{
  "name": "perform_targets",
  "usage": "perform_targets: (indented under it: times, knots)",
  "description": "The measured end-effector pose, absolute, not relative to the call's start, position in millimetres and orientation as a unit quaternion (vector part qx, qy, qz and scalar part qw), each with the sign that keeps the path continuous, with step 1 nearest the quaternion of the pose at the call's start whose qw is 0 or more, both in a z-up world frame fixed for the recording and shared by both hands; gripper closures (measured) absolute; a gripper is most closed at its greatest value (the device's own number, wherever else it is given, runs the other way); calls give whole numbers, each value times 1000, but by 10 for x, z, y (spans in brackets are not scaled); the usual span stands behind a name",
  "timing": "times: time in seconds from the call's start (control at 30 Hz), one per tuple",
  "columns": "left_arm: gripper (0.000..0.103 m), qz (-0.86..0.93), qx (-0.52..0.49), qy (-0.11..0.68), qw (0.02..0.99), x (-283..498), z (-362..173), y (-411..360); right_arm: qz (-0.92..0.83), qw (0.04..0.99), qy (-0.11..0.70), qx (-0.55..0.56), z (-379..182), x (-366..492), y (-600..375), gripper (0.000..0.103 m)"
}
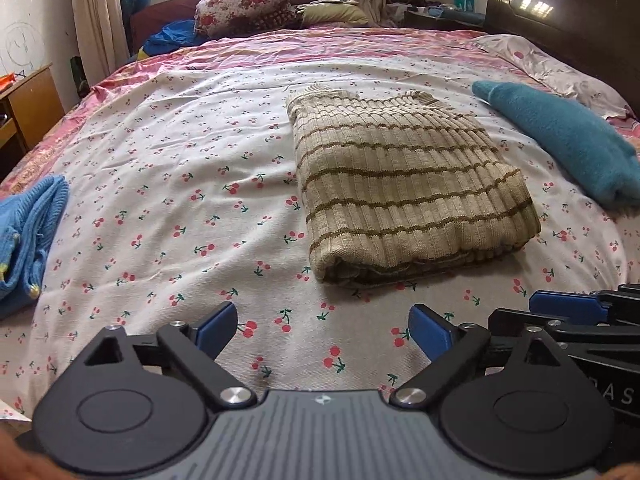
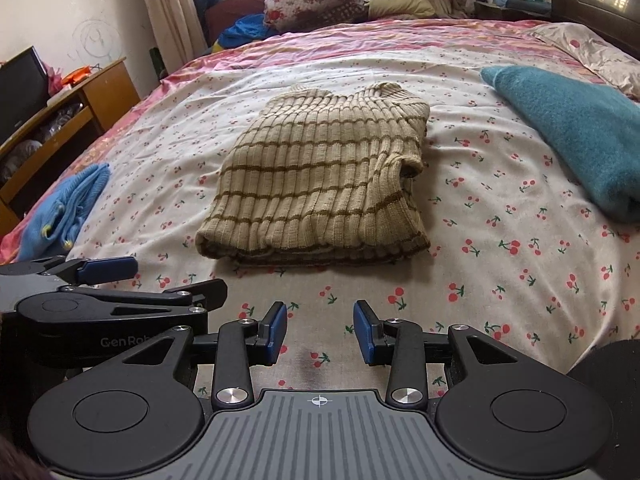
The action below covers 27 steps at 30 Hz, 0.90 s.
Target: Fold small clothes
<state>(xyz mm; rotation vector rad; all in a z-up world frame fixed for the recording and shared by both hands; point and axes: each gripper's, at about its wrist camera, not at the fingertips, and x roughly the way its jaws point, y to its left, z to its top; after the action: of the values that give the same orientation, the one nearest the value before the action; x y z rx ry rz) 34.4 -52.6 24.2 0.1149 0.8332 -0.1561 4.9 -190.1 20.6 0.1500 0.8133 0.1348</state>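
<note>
Beige ribbed knit sweater with brown stripes (image 1: 412, 184) lies folded flat on the cherry-print white bedsheet (image 1: 168, 200), ahead of both tools, not touching either. Left gripper (image 1: 323, 330): jaws spread wide, holding nothing, sweater ahead and slightly right. Right gripper (image 2: 320, 334): jaws apart, narrower gap, holding nothing, sweater straight ahead. Teal fuzzy folded garment (image 2: 576, 136) far right; light blue knit garment (image 2: 68, 208) far left.

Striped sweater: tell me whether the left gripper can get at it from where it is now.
Probably yes. The left gripper is open, and only bare cherry-print sheet lies between it and the folded striped sweater ahead.
</note>
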Motion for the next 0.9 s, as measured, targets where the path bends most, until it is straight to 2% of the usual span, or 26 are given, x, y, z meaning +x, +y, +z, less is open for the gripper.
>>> perform_targets:
  times: [0.9]
  knots:
    - [2, -73, 36, 420, 904, 259, 222, -482, 44, 914, 397, 75, 158, -35, -1941, 66]
